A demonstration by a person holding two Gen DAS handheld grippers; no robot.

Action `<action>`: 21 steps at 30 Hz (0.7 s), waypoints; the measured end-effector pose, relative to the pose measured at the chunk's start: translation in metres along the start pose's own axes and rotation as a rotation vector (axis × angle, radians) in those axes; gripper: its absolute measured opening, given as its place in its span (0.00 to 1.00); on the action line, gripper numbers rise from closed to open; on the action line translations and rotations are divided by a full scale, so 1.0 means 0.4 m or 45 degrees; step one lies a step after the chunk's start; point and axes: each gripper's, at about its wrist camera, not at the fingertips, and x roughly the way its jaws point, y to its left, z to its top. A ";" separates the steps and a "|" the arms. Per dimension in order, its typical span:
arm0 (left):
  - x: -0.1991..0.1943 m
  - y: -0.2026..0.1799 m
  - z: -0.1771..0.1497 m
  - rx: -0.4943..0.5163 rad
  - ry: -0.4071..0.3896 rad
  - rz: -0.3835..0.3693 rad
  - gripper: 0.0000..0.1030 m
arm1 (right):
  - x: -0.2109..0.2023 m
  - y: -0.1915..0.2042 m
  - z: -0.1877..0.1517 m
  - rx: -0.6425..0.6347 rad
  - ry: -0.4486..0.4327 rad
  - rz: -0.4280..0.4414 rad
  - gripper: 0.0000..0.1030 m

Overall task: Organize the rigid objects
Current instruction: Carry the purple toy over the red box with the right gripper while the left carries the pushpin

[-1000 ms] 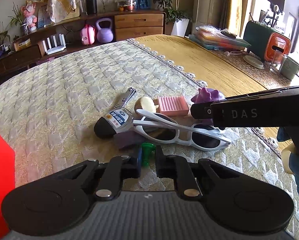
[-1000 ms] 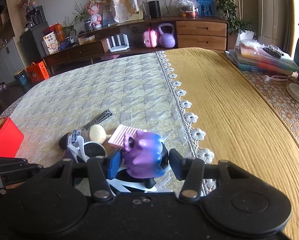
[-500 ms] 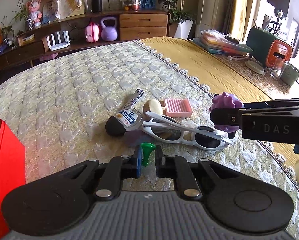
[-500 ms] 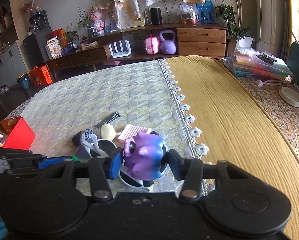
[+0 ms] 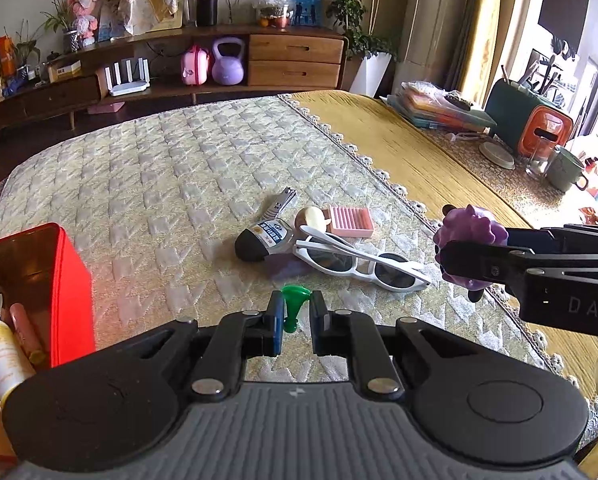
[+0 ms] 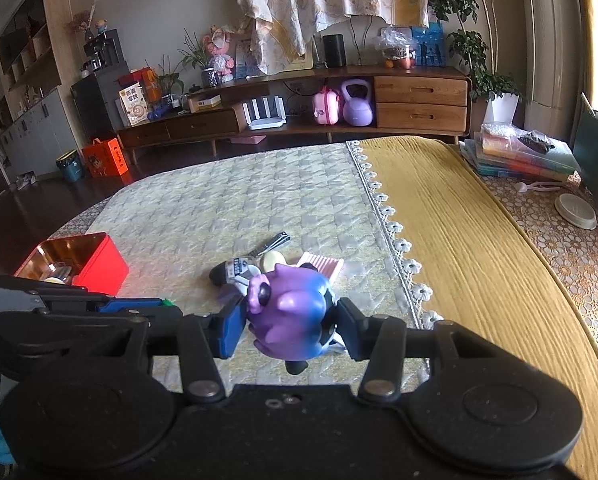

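While both grippers hang above the quilted table [image 5: 147,184], we carry two toys.
Our left gripper [image 5: 295,318] pinches a green peg [image 5: 293,307] upright, flared end up; our right gripper [image 6: 291,320] clamps a rounded purple figure [image 6: 291,316], beyond white sunglasses [image 5: 359,258].

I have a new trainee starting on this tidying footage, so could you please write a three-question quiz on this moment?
1. True or false: the left gripper is shut on the small green piece.
2. What does the right gripper hold: A sunglasses, B purple toy, C pink block?
3. Which white-framed item lies on the quilt?

Key: 1 true; 2 B; 3 the sunglasses.
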 end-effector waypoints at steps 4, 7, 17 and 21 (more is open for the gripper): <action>-0.053 0.017 -0.005 -0.004 -0.014 0.010 0.12 | -0.042 0.037 0.002 -0.025 -0.021 0.031 0.47; -0.091 0.039 -0.008 -0.025 -0.015 0.018 0.12 | -0.064 0.065 0.007 -0.040 -0.029 0.055 0.47; -0.207 0.150 -0.037 -0.075 -0.031 0.077 0.12 | -0.099 0.200 0.013 -0.116 -0.033 0.147 0.47; -0.239 0.209 -0.056 -0.105 -0.025 0.111 0.13 | -0.095 0.255 0.018 -0.150 -0.024 0.178 0.47</action>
